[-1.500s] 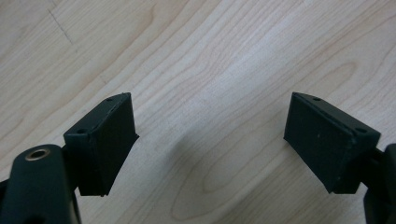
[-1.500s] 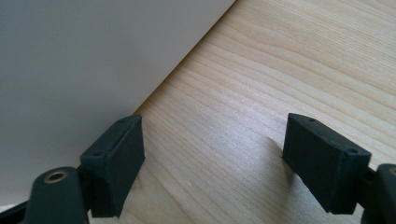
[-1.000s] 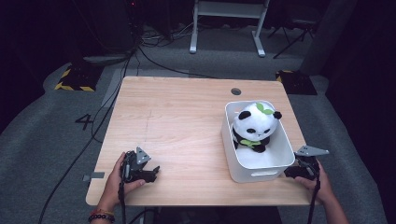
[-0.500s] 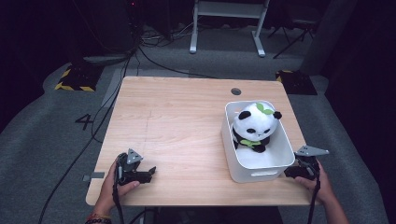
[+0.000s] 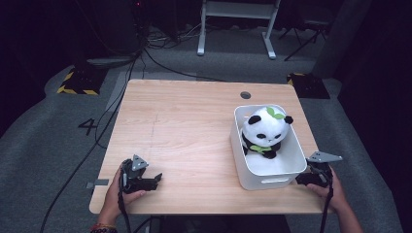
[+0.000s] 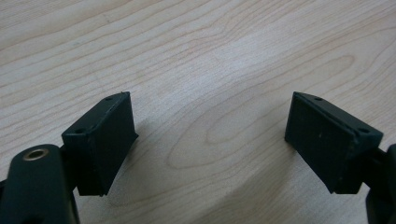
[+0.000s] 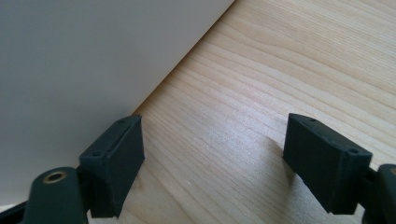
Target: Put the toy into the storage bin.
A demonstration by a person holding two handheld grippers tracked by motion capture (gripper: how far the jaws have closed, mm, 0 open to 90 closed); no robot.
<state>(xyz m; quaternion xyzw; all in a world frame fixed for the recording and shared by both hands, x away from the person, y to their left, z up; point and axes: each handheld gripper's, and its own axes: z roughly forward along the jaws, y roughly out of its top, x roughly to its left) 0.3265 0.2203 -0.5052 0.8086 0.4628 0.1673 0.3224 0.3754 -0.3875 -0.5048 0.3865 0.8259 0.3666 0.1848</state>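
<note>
Presently the left claw (image 5: 156, 180) lies low on the wooden worktop (image 5: 184, 131) near its front left corner, held in the person's left hand (image 5: 119, 187); in the left gripper view its jaws stand wide apart with bare wood grain between them, gripping nothing. The right claw (image 5: 300, 179) sits at the front right edge of the worktop, held by the right hand (image 5: 333, 187), just beside the near right corner of the white bin (image 5: 272, 177). In the right gripper view its jaws are likewise spread wide and empty, the left jaw close against the bin's white wall (image 7: 84, 65); whether it touches cannot be told. The panda plush (image 5: 265, 131) sits upright inside the bin toward its far end, black ears and arms, a green leaf on its head and green at its neck, facing the person. The two claws are well apart
</note>
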